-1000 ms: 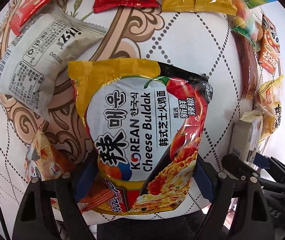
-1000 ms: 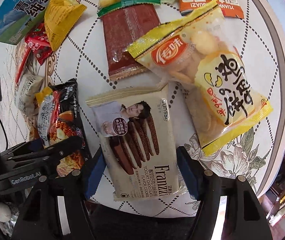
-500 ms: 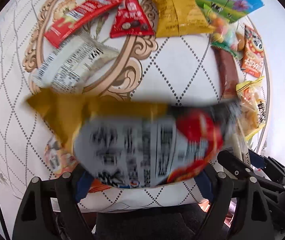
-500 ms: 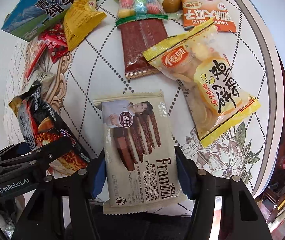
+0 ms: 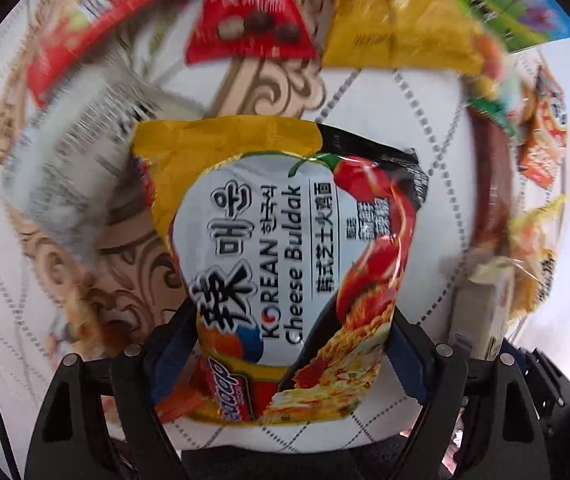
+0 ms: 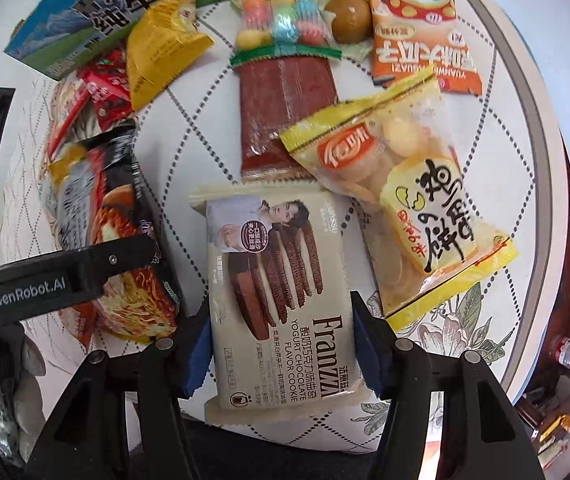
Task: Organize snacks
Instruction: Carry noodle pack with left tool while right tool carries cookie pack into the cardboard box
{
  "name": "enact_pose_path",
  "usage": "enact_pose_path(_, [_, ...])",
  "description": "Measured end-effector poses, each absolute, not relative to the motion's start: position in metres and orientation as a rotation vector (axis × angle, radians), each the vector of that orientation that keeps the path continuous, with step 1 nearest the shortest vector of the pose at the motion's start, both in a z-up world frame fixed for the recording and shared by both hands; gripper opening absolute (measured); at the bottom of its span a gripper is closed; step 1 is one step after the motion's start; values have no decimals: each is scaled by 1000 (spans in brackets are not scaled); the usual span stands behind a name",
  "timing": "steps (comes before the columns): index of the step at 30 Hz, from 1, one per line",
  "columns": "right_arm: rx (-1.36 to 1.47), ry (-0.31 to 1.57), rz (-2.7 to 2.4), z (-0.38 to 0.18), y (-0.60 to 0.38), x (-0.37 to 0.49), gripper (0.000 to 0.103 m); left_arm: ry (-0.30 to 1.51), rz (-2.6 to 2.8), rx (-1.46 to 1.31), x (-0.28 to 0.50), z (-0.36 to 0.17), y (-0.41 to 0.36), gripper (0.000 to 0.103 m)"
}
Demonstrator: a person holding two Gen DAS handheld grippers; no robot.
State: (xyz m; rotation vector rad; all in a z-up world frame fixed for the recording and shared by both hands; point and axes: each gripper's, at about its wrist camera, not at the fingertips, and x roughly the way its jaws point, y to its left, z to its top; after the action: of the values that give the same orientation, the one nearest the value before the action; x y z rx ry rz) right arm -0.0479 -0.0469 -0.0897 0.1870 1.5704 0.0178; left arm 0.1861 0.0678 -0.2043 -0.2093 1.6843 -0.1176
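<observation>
Bare bench (image 6: 205, 128) lies open between the noodle packet (image 6: 117, 240) and the red strip packet (image 6: 285, 120). The yellow rice-cracker bag (image 6: 405, 200) crowds the cookie pack (image 6: 281, 292) on its right.

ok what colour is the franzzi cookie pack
Cream-beige, with brown cookies printed on it; the right wrist view shows it best.

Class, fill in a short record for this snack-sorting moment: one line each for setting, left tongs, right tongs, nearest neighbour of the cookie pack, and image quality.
setting: round patterned table scattered with snack packets
left tongs: shut on the Cheese Buldak noodle packet
right tongs: shut on the Franzzi cookie pack
nearest neighbour: yellow egg-biscuit bag, beside the cookie pack's right edge
image quality: left wrist background is motion-blurred; right wrist view is sharp
</observation>
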Motion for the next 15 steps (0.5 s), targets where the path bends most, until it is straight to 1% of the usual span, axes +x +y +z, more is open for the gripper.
enact_pose_path(5, [232, 1622, 23, -109, -49, -38, 65, 1645, -105, -184, 179, -188, 52, 86])
enact_pose_path(8, [238, 1615, 22, -116, -47, -27, 65, 1642, -96, -162, 140, -180, 44, 85])
enact_pose_path(9, [236, 1614, 16, -118, -47, -24, 64, 1643, -92, -166, 130, -190, 31, 85])
enact_pose_path(11, [208, 1608, 11, -127, -41, -15, 63, 1650, -87, -163, 129, -181, 28, 85])
enact_pose_path(12, [195, 1597, 16, -127, -38, -14, 62, 1645, -88, -160, 118, -161, 40, 85])
enact_pose_path(15, [192, 1573, 42, -118, -39, -16, 61, 1631, -95, -152, 107, -138, 43, 85])
